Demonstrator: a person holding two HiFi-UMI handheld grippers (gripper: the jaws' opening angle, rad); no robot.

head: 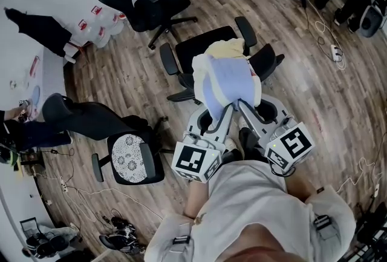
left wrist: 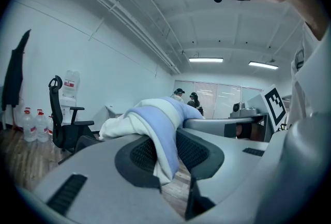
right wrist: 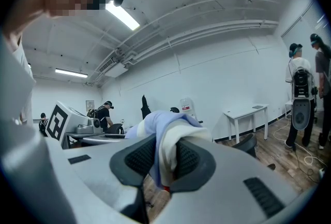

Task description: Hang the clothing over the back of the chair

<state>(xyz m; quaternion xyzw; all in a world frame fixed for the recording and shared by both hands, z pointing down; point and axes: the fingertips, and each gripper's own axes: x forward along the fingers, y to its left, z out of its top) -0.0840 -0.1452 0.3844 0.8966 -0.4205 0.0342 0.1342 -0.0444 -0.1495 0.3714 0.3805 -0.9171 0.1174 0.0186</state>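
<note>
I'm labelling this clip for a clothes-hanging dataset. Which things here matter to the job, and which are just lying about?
Job: blue-and-cream garment, clamped in left gripper and right gripper; black chair just ahead of it.

Lying about: second office chair; chair with lace cushion; water bottles by the wall; power strip on the floor.

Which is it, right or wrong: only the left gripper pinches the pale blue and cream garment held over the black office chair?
Wrong: the right gripper pinches the pale blue and cream garment too, as the right gripper view shows; the left gripper grips it over the black office chair.
</note>
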